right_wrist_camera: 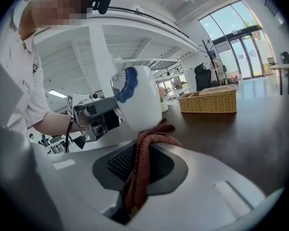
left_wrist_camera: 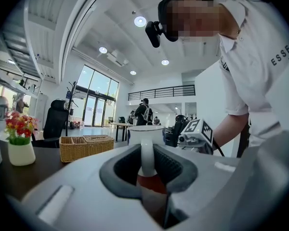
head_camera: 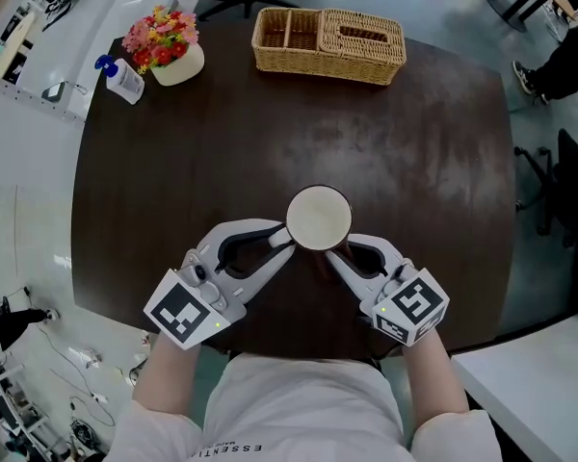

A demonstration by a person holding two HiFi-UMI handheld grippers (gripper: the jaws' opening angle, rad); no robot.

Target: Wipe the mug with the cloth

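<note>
From the head view, a white mug (head_camera: pixel 318 218) sits over the near part of a round dark table (head_camera: pixel 443 162), and we look right down into its open top. The left gripper (head_camera: pixel 287 243) comes in from one side and the right gripper (head_camera: pixel 333 258) from the other, and both tips meet at the mug. Far back on the table are a basket (head_camera: pixel 328 41), a pot of flowers (head_camera: pixel 164 38) and a small bottle (head_camera: pixel 123 78), well away from the work. In the left gripper view, the jaws are squeezed tight on the mug's handle (left_wrist_camera: pixel 147 155), with the cup just past them. A bit of red cloth (left_wrist_camera: pixel 151 184) shows right under the handle. In the right gripper view, the jaws are clamped on that cloth, which hangs down between them in a bunch. The top of the bunch is pressed against the bottom edge of the mug. The mug leans a little here and has a blue picture on its side. It looks held up off the table, but I can't be sure. So one gripper holds the mug and the other holds the cloth on it, and I think the wiping is just under way. Only the low part of the mug has the cloth on it now. The sides, the rim and the inside look like what is left to do, and I can't tell which parts are clean.
</note>
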